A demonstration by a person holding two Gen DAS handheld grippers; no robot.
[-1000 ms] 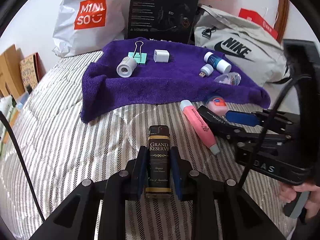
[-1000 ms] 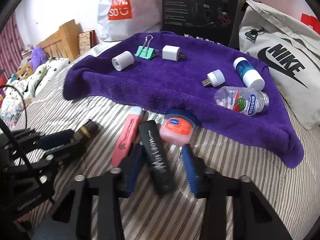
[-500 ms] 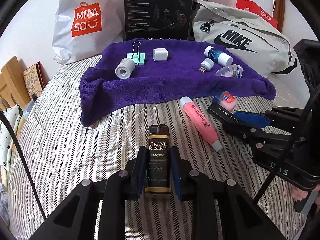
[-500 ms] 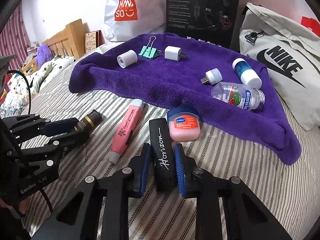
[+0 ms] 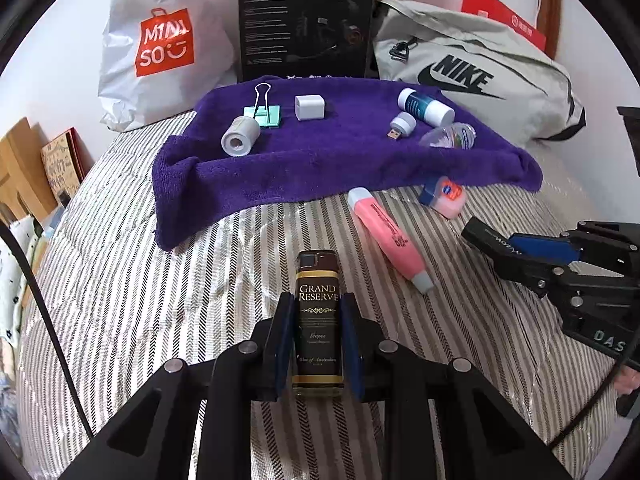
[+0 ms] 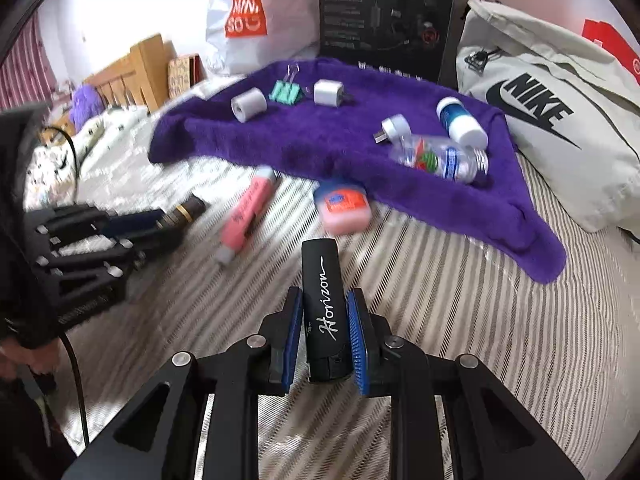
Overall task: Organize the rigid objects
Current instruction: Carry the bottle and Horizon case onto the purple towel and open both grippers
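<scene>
My left gripper [image 5: 318, 308] is shut on a dark "Grand Reserve" lighter [image 5: 318, 320], held above the striped bedcover. My right gripper [image 6: 325, 308] is shut on a black "Horizon" stick [image 6: 324, 300], lifted off the bed. The left wrist view shows the right gripper [image 5: 520, 246] at the right edge with the black stick [image 5: 490, 238] in it. A pink highlighter [image 5: 386, 238] and a pink jar with a blue lid [image 5: 446, 196] lie on the bedcover by the front edge of the purple towel [image 5: 320, 160]. On the towel lie several small items.
On the towel are a grey roll [image 5: 240, 136], a green binder clip [image 5: 264, 110], a white charger [image 5: 309, 107], a USB plug [image 5: 402, 124], a blue-white bottle [image 5: 426, 106] and a clear bottle [image 5: 450, 136]. Behind stand a Miniso bag [image 5: 160, 44], a black box [image 5: 306, 20] and a Nike bag [image 5: 472, 80].
My right gripper closed on the black Horizon stick and lifted it back, away from the pink jar and highlighter. The left gripper kept hold of the lighter and drew back slightly.
</scene>
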